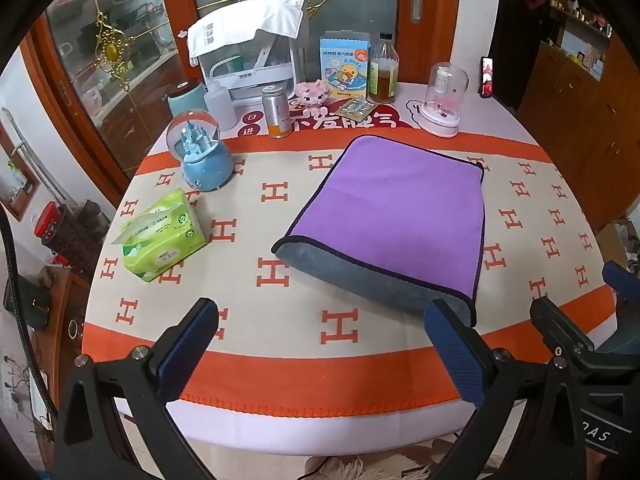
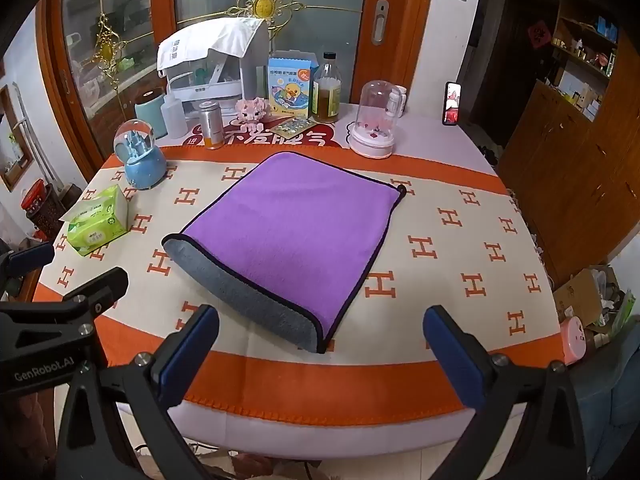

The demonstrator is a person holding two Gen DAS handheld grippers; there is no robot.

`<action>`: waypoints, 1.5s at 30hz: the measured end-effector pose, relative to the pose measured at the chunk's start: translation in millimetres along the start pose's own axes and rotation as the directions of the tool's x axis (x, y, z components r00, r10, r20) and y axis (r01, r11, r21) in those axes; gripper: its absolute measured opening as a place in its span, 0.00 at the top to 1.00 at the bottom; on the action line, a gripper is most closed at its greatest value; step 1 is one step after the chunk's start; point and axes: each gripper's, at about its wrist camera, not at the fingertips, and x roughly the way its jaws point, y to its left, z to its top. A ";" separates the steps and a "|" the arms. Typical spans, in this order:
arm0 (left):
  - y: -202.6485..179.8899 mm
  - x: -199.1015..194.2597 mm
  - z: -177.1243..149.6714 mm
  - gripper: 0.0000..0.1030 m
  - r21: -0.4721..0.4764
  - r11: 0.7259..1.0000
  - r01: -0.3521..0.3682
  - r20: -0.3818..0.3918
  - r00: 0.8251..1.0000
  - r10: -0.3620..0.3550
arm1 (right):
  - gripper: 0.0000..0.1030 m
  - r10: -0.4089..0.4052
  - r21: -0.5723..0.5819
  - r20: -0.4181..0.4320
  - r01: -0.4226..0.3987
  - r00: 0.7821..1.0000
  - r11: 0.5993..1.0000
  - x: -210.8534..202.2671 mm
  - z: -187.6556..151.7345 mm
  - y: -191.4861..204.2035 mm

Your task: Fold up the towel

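Note:
A purple towel (image 1: pixel 396 216) with a dark hem lies folded on the round table, its grey underside rolled up along the near edge. It also shows in the right wrist view (image 2: pixel 296 232). My left gripper (image 1: pixel 320 344) is open and empty, held above the table's near edge, just short of the towel's near right corner. My right gripper (image 2: pixel 320 348) is open and empty, just in front of the towel's near corner. Each gripper shows at the edge of the other's view.
The table has an orange and cream cloth (image 2: pixel 460 280). A green tissue pack (image 1: pixel 164 236) and blue snow globe (image 1: pixel 200 152) stand at the left. Bottles, a duck box (image 2: pixel 290 88), a glass dome (image 2: pixel 376 120) and a white container line the back. A phone (image 2: pixel 452 104) stands at the right rim.

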 end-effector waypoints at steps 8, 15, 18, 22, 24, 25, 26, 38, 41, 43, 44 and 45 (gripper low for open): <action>0.2 0.2 0.1 0.01 0.001 1.000 0.000 -0.003 1.000 0.000 | 0.01 0.003 0.006 -0.001 -0.003 1.000 1.000 -0.6 0.0 -0.4; 0.4 0.0 0.1 0.01 -0.001 1.000 0.001 -0.003 1.000 -0.001 | 0.01 0.006 0.002 -0.006 -0.006 1.000 1.000 1.1 0.2 0.4; 0.5 0.1 0.1 0.01 -0.001 1.000 0.001 -0.002 1.000 -0.001 | 0.01 0.005 0.001 -0.006 -0.005 1.000 1.000 3.4 1.1 2.2; 0.6 0.1 0.0 0.01 -0.001 1.000 0.002 -0.003 1.000 -0.002 | 0.01 0.006 0.002 -0.009 -0.006 1.000 1.000 4.0 1.8 3.3; 0.8 -0.1 0.0 0.01 -0.002 1.000 0.002 -0.004 1.000 -0.002 | 0.01 0.005 0.002 -0.007 -0.005 1.000 1.000 3.3 1.3 3.0; 0.8 -0.1 0.0 0.01 -0.002 1.000 0.002 -0.003 1.000 -0.002 | 0.01 0.005 0.001 -0.007 -0.005 1.000 1.000 5.3 -0.9 3.3; 0.8 -0.1 0.0 0.01 -0.002 1.000 0.002 -0.003 1.000 -0.002 | 0.01 0.005 0.001 -0.007 -0.005 1.000 1.000 5.6 -1.7 3.5; 1.2 0.0 0.0 0.01 -0.004 1.000 0.005 -0.003 1.000 -0.005 | 0.01 0.002 0.001 -0.009 -0.002 1.000 1.000 4.6 -2.2 7.0; 1.3 0.0 -0.1 0.01 -0.004 1.000 0.005 -0.002 1.000 -0.005 | 0.01 0.001 0.001 -0.009 -0.001 1.000 1.000 4.5 -2.3 7.2; 1.4 0.0 -0.1 0.01 -0.005 1.000 0.005 -0.002 1.000 -0.005 | 0.01 -0.001 0.002 -0.009 0.001 1.000 1.000 4.9 -2.7 10.0; 1.5 0.0 -0.1 0.01 -0.005 1.000 0.005 -0.002 1.000 -0.005 | 0.01 0.001 0.001 -0.010 -0.001 1.000 1.000 4.7 -2.4 9.1; 1.6 0.0 -0.1 0.01 -0.005 1.000 0.006 -0.003 1.000 -0.006 | 0.01 0.001 0.001 -0.010 -0.001 1.000 1.000 4.8 -2.4 9.2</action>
